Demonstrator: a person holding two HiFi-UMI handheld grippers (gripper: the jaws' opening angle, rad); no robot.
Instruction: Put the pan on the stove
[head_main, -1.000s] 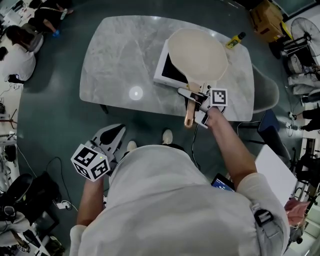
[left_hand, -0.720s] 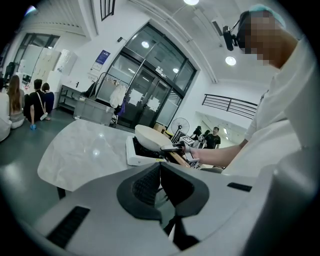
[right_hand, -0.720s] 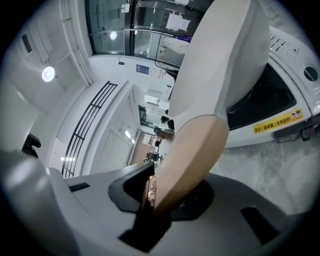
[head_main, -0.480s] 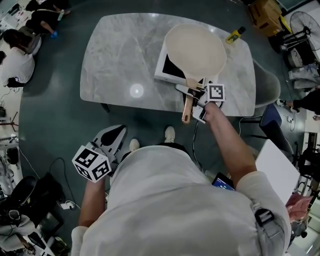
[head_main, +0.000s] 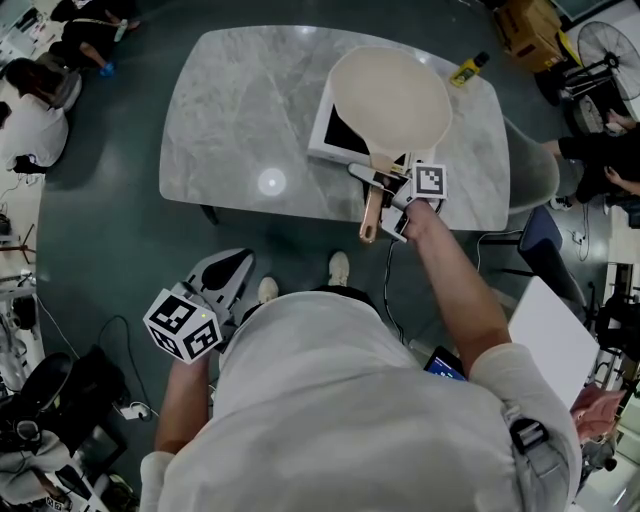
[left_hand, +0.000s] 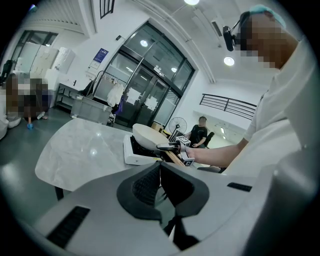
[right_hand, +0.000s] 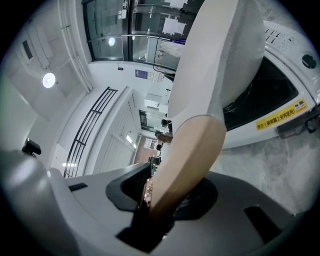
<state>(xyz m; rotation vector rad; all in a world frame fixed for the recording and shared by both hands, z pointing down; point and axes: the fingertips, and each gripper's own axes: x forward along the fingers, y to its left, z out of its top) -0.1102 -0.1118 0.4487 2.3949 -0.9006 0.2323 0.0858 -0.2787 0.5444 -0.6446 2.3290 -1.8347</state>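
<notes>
A cream pan (head_main: 390, 100) with a wooden handle (head_main: 372, 215) sits on the white induction stove (head_main: 325, 140) at the table's right side. My right gripper (head_main: 385, 185) is at the handle near the table's front edge. Its jaws are opening, and the handle (right_hand: 187, 160) still lies between them, leaning on one side. The right gripper view looks up along the pan (right_hand: 220, 65) over the stove (right_hand: 280, 105). My left gripper (head_main: 235, 265) hangs low beside my body, away from the table, shut and empty. The left gripper view shows the pan (left_hand: 147, 134) far off.
The grey marble table (head_main: 240, 120) carries a yellow bottle (head_main: 468, 72) at its far right corner. A grey chair (head_main: 535, 185) stands at the right of the table. People sit on the floor at the far left (head_main: 40, 90). A white board (head_main: 545, 340) lies at my right.
The pan and my right gripper have shifted slightly left and away over the stove. The left gripper has stayed where it was.
</notes>
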